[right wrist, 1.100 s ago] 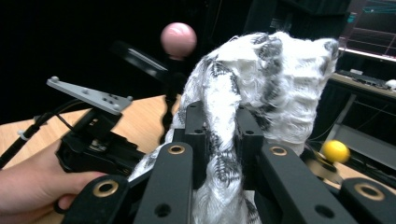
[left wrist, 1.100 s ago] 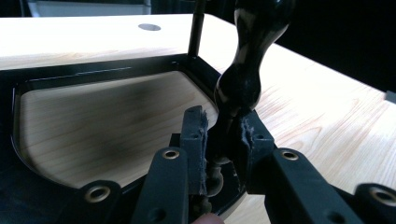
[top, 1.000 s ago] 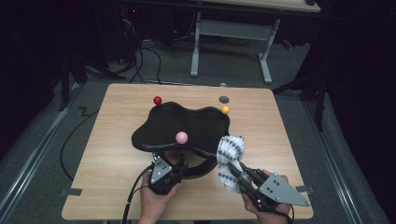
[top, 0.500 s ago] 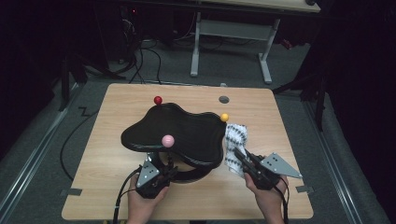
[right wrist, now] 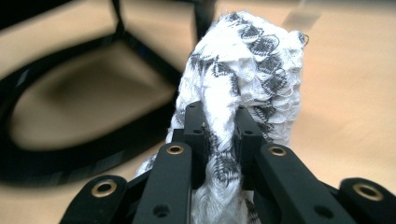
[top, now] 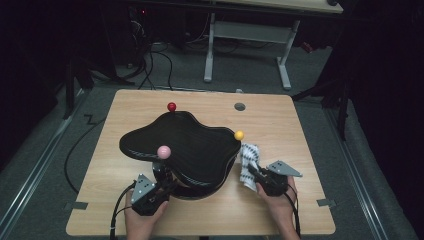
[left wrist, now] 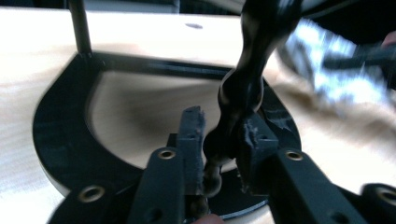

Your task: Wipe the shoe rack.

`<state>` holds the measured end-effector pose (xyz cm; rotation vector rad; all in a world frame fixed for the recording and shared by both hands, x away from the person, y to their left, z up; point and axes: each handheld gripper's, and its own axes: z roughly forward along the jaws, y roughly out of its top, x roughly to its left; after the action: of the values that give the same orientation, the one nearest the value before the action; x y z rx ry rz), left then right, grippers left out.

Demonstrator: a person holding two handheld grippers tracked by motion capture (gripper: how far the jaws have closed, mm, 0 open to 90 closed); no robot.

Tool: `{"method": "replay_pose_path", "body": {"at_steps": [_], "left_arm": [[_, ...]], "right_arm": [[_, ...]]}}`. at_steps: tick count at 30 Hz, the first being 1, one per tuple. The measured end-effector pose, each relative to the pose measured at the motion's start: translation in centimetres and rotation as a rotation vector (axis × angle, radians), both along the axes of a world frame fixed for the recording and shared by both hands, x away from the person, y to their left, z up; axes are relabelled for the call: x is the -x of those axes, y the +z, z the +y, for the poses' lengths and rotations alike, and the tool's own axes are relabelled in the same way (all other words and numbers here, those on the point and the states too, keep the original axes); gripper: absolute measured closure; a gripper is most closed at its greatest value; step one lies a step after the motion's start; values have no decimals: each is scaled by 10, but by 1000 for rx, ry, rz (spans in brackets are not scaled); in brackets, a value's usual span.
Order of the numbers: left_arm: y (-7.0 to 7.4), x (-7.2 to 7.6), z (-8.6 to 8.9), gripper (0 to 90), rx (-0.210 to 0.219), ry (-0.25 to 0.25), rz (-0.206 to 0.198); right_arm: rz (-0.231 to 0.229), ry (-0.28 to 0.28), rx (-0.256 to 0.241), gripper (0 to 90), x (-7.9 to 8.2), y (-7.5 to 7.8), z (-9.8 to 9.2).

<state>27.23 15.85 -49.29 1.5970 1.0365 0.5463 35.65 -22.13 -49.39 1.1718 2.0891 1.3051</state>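
The right claw [right wrist: 218, 121] is pinched on a bunched white cloth with a black pattern [right wrist: 243, 60], which stands up between and beyond its jaws. A second ago that claw held the cloth higher and farther out from the stand; now it has come in low, so the cloth [top: 248, 162] lies just beside the right edge of the black tray top [top: 185, 145], under the yellow ball [top: 239, 135]. That looks like the cloth being brought to the stand to wipe it, with the wiping itself not yet begun.

The left claw [left wrist: 219, 140] is closed on a wavy black post [left wrist: 247, 79] that rises from the stand's flat ring base [left wrist: 60, 140], the desk [left wrist: 42, 46] showing pale through the ring. The stand has slid toward the left compared with a second ago, and the pink ball [top: 164, 151] now sits just ahead of this claw [top: 161, 176].

Both hands come in low from the near desk edge, wrists close to the wood. The left hand [top: 142, 220] points its claw forward and slightly right into the base; the right hand [top: 277, 202] angles its claw forward and left. A red ball [top: 171, 106] stands at the far side of the tray top.
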Motion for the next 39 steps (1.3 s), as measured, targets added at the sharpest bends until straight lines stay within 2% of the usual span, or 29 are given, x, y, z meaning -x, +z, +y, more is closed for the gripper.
{"method": "replay_pose_path", "body": {"at_steps": [2, 5, 8, 9, 10, 12, 15, 18, 20, 23, 26, 28, 33, 39], "left_arm": [[3, 2, 0, 680, -7, -1, -24], [6, 5, 0, 689, -25, 2, -49], [8, 7, 0, 699, -13, 10, -63], [10, 8, 0, 699, 1, 14, -74], [11, 8, 0, 699, 7, 17, -85], [13, 9, 0, 705, 0, 27, -99], [13, 7, 1, 714, -3, 6, -82], [13, 6, -1, 744, -14, 4, -74], [13, 6, -1, 749, -11, 4, -68], [14, 7, -2, 750, -9, -4, -64], [13, 6, -5, 751, 1, -14, -60], [13, 6, -10, 751, 11, -24, -60], [13, 6, -20, 751, -3, -46, -62], [13, 5, -25, 751, 13, -62, -48]], "right_arm": [[28, 72, 38, 801, 3, -5, 10], [7, 150, 65, 800, 2, -2, 28], [-18, 204, 109, 782, -6, 0, 48], [-25, 198, 119, 752, -9, -1, 51], [-43, 153, 131, 688, -14, -5, 55], [-26, 70, 104, 583, -19, -9, 53], [-8, 41, 77, 534, -16, -8, 48], [16, 55, 91, 578, -14, -9, 48], [18, 49, 109, 643, -16, -12, 50], [33, 35, 93, 744, -22, -16, 50], [44, 45, 85, 778, -20, -16, 51], [54, 65, 78, 781, -15, -16, 53], [84, 123, 25, 786, 12, -18, 61], [71, 141, 17, 785, 39, -21, 81]]}}
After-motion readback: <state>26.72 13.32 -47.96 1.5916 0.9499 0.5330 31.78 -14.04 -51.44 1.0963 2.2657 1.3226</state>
